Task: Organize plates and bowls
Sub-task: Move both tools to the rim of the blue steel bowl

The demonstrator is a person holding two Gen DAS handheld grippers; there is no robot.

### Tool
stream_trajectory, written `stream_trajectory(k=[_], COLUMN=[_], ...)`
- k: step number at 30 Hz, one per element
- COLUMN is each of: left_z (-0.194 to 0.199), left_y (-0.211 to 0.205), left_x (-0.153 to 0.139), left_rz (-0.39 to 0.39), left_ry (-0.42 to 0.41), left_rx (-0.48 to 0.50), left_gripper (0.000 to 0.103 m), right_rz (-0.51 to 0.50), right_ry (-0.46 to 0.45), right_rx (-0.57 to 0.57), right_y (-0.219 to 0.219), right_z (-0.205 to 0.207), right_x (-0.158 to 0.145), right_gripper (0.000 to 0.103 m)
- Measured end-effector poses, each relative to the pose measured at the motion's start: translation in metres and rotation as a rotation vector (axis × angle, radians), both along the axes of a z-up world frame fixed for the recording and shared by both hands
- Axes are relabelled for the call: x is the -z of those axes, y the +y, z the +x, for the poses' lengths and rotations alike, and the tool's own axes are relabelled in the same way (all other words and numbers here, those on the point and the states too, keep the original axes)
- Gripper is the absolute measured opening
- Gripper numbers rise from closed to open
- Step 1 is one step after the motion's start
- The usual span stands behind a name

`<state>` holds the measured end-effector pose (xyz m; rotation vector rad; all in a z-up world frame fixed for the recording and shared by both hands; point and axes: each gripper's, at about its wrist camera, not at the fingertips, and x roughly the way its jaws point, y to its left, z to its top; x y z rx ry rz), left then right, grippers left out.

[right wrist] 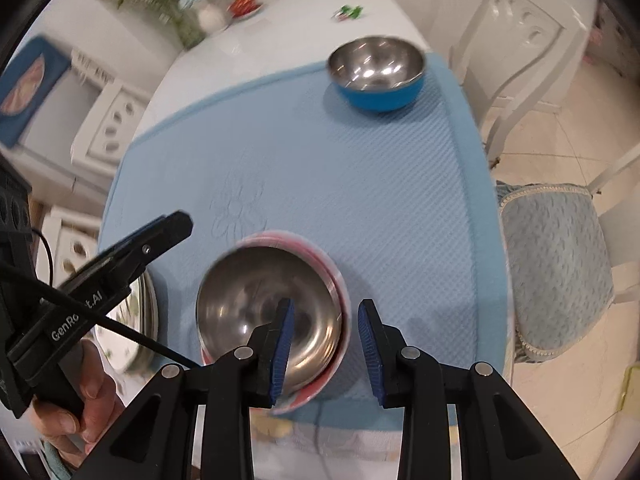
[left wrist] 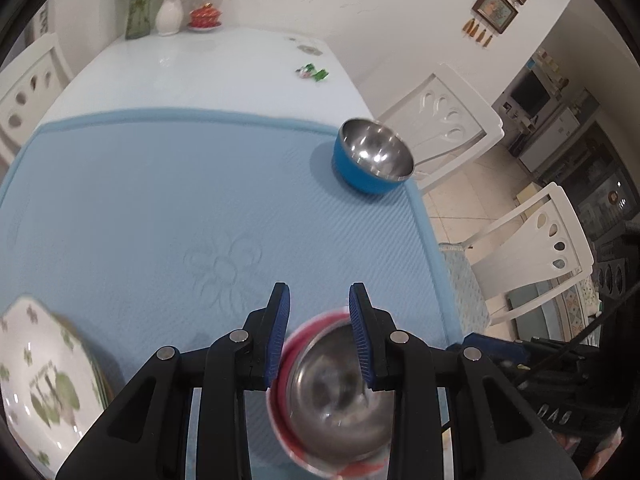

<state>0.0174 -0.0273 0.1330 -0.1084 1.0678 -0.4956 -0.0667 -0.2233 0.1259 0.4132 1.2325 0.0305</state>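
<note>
Left gripper jaws apart over blurred red bowl with steel inside, on blue mat. Blue bowl far right corner. Patterned plate lower left.

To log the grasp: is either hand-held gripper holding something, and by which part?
Nothing held. The right hand-held gripper stands open astride the red bowl's rim; the left hand-held gripper is open.

A white desk is half covered by a blue mat; on the mat are set a blue bowl, a red bowl and a floral plate.
</note>
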Motion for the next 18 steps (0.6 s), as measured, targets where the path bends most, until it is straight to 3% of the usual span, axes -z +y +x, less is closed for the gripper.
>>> stream_trajectory(k=[2, 5, 7, 9, 11, 12, 18], left_z=[0.013, 0.032, 0.043, 0.055, 0.069, 0.076, 0.117], left_y=[-0.008, -0.021, -0.030, -0.041, -0.053, -0.057, -0.076], left_x=[-0.007, -0.012, -0.015, -0.017, -0.017, -0.015, 0.001], left_rz=[-0.006, -0.021, -0.025, -0.017, 0.003, 0.001, -0.018], left_ry=[-0.020, -0.036, -0.044, -0.071, -0.093, -0.094, -0.065], left_rx=[0.014, 0.033, 0.046, 0.063, 0.065, 0.063, 0.070], left_gripper=[0.028, 0.028, 0.029, 0.038, 0.059, 0.063, 0.063], right_rz=[0.032, 0.048, 0.032, 0.022, 0.030, 0.038, 0.080], right_ry=[-0.045, -0.086, -0.108, -0.119, -0.125, -0.126, -0.111], right_rx=[0.085, 0.155, 0.176, 0.182, 0.192, 0.197, 0.249], right_y=[-0.019, -0.039, -0.046, -0.052, -0.060, -0.064, -0.088], right_z=[0.005, 0.019, 0.032, 0.044, 0.058, 0.064, 0.099], right_x=[-0.006, -0.014, -0.018, -0.019, -0.015, -0.013, 0.012], right_gripper=[0.035, 0.052, 0.052, 0.052, 0.052, 0.052, 0.052])
